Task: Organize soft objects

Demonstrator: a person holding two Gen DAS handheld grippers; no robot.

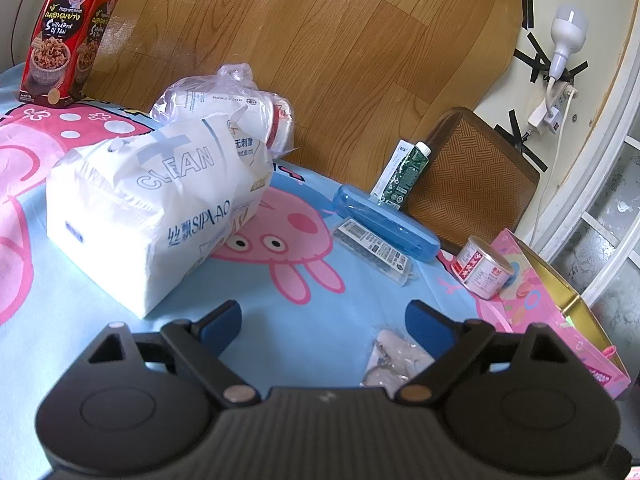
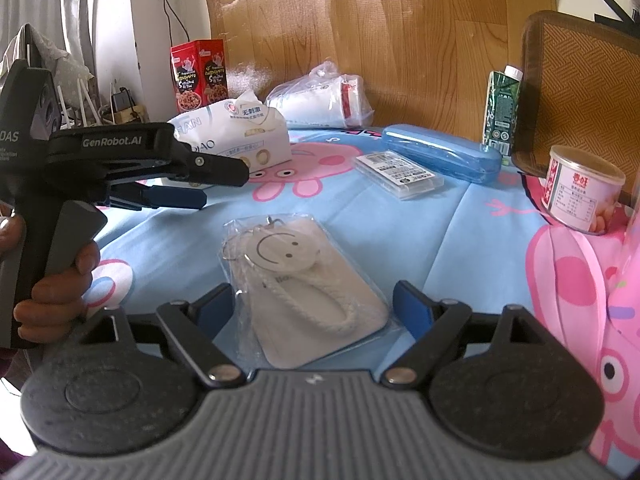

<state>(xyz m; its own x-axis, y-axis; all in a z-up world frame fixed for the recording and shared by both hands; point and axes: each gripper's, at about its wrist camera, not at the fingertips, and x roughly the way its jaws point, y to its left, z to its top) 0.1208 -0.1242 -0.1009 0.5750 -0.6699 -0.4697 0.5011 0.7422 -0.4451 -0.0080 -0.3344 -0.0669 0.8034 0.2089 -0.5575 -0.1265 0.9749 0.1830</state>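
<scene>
On the blue cartoon bedsheet (image 1: 280, 292) lies a white tissue pack (image 1: 156, 208) (image 2: 248, 136). Behind it is a clear plastic bag of white soft goods (image 1: 232, 108) (image 2: 324, 96). A flat white pouch with a smiley tag, sealed in clear plastic (image 2: 304, 280) (image 1: 396, 356), lies nearer. My right gripper (image 2: 314, 300) is open, its blue pads either side of the pouch and not touching it. My left gripper (image 1: 324, 320) (image 2: 220, 186) is open with nothing between its fingers, just right of the tissue pack; a hand holds its handle.
A red snack box (image 1: 68, 36) stands at the back left. To the right are a blue hard case (image 1: 384, 220), a labelled clear box (image 1: 376, 252), a green carton (image 1: 412, 172), a can (image 1: 484, 270), a pink box (image 1: 560, 320) and a woven chair back (image 1: 472, 184).
</scene>
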